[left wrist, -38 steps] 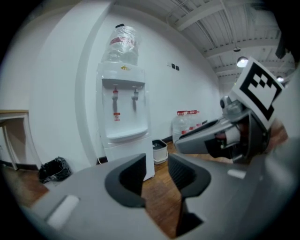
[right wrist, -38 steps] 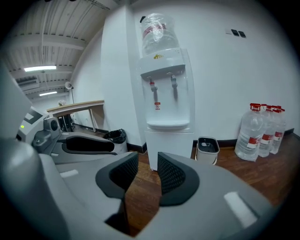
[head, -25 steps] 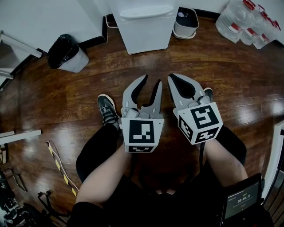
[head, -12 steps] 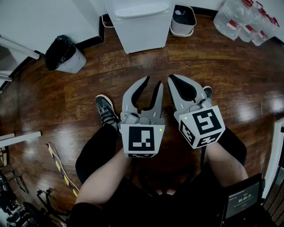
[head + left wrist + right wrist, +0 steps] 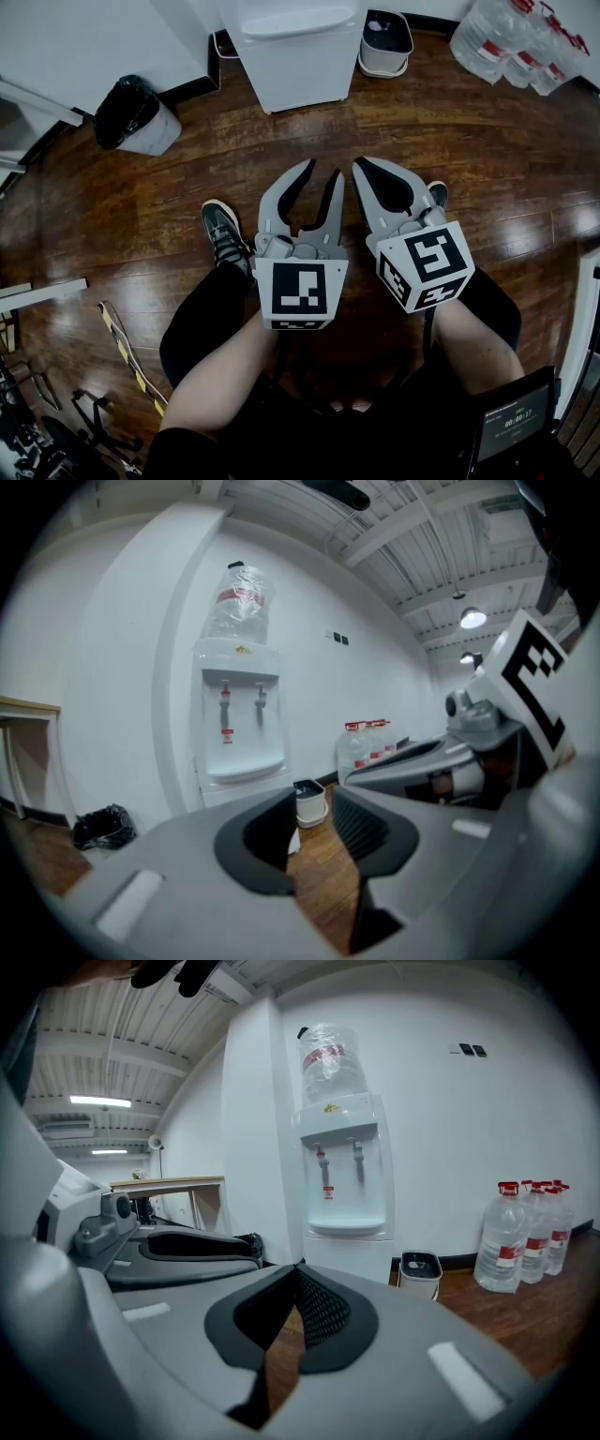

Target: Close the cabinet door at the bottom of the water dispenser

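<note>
Left gripper (image 5: 322, 171): jaws partly apart after closing slightly, nothing between. Right gripper (image 5: 361, 165): jaws together, empty. Water dispenser (image 5: 298, 58) straight ahead of both tips, well apart; open wooden floor (image 5: 422, 122) up to its front edge.

Bright, even light filled the room: ceiling lamps (image 5: 472, 618) glowed overhead and the wooden floor (image 5: 487, 141) threw back soft glare. Both gripper views bulged hard, corners black, near fingers (image 5: 187, 892) blurred.

water dispenser (image 5: 296, 56) at back, trash bin (image 5: 131, 114) left, small bin (image 5: 384, 43) right, bottles (image 5: 511, 42) farther right
</note>
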Tool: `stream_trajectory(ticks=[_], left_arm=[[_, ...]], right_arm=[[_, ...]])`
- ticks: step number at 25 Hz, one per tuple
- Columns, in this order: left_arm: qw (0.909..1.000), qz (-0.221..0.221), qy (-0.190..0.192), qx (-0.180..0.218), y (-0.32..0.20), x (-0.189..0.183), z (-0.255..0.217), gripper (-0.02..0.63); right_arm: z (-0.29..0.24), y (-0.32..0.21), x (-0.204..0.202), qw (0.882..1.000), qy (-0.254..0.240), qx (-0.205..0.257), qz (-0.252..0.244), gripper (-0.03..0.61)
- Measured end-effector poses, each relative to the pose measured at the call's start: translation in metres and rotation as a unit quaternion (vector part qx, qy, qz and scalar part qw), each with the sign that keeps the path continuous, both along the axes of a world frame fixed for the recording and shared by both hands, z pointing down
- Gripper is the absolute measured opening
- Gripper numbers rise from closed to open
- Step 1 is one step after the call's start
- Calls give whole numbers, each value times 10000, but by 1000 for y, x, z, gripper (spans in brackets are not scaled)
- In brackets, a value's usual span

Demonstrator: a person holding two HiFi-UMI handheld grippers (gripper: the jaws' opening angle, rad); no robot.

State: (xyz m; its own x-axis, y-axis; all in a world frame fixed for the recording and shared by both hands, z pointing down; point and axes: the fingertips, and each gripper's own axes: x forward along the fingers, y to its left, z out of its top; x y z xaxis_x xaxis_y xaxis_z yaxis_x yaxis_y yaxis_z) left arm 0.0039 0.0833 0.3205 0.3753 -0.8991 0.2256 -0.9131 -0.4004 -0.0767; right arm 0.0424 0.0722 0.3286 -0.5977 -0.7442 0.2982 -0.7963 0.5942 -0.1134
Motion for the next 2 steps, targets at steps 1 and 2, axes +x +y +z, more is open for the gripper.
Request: stream_trajectory(ticks=[1,2], left_arm=[[10000,5,2,-15,0,0,0,138],[10000,9,5,-29,0,0,-1,138]], right_arm=[[0,0,0,10000,0,-4,-5,5],[1,0,-1,10000,-1,-7,-13,5]])
